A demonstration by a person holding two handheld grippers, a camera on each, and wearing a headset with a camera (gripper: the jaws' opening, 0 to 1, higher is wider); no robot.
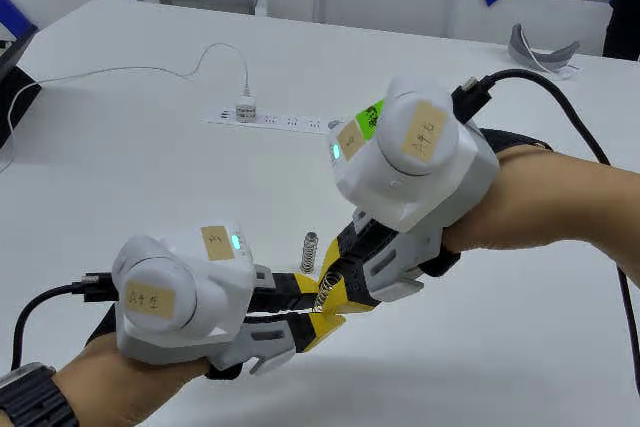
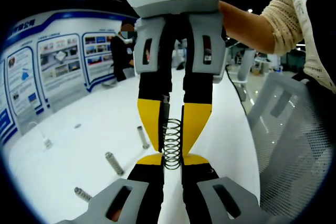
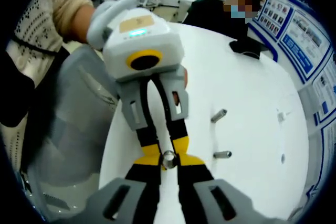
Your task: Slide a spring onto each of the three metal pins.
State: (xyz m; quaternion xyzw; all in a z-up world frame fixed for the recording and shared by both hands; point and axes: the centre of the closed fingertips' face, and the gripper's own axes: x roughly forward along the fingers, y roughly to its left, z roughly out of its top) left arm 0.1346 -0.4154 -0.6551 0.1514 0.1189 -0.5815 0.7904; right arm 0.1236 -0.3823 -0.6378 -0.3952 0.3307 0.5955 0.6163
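left hand-held gripper (image 2: 172, 160) and right hand-held gripper (image 3: 169, 160) both pinching one spring (image 2: 171, 142)

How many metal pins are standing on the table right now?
3, on the white table in the left gripper view: first pin beside the held spring, second pin farther left, third pin at lower left. Others could be hidden behind the jaws.

The head view looks forward and down from close above the white worktop (image 1: 150, 147). The left gripper view faces the right gripper (image 2: 171, 148) head-on, the right gripper view faces the left gripper (image 3: 167, 153), both very near; all three share the spring (image 2: 171, 135)
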